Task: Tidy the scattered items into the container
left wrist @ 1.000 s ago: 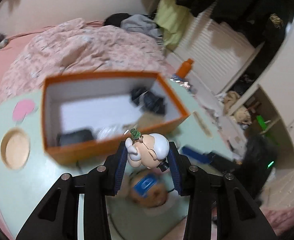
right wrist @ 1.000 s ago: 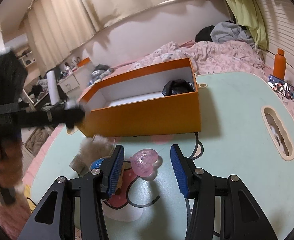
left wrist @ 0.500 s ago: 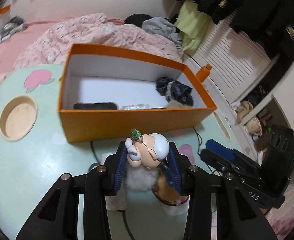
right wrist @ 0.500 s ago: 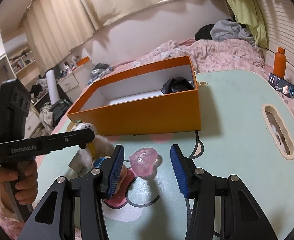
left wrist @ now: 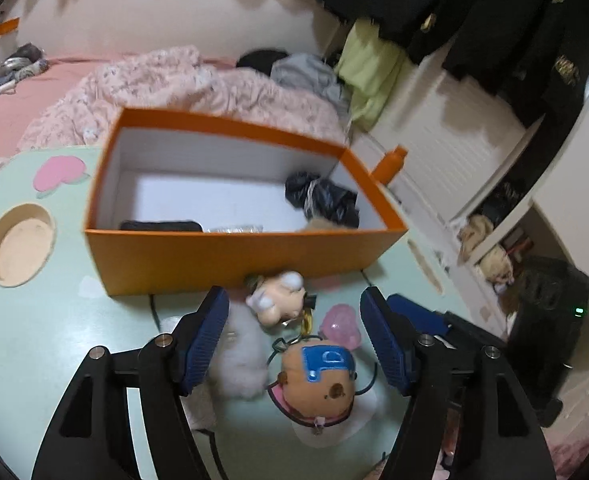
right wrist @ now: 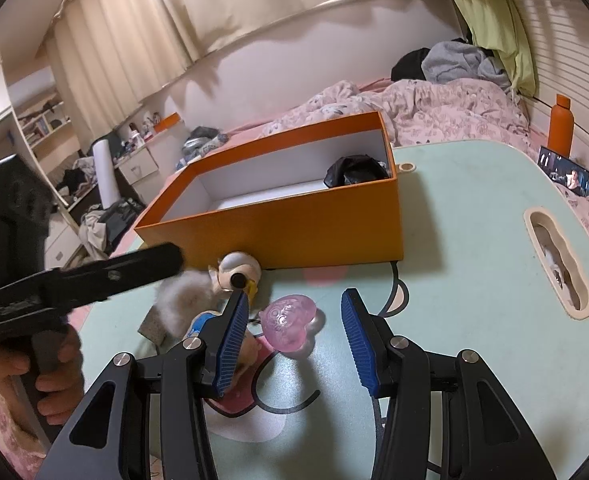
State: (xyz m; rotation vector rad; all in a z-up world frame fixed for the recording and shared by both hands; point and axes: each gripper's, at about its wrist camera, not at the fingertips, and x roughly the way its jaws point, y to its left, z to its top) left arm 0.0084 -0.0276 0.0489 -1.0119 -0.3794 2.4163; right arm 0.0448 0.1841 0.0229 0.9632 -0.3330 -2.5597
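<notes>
So far the orange box (left wrist: 230,258) holds a black bundle (left wrist: 322,200) and perhaps a dark case. The left gripper (left wrist: 294,340) is opening, empty; the white-haired figurine (left wrist: 280,300) lies at twelve o'clock outside it. The right gripper (right wrist: 294,336), apart, frames the pink heart (right wrist: 288,322).

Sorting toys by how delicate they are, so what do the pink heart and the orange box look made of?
Pink heart: seemingly clear plastic or soft gel, glossy; light shines through it. Orange box: likely cardboard, matte; thin straight walls, white inside.
</notes>
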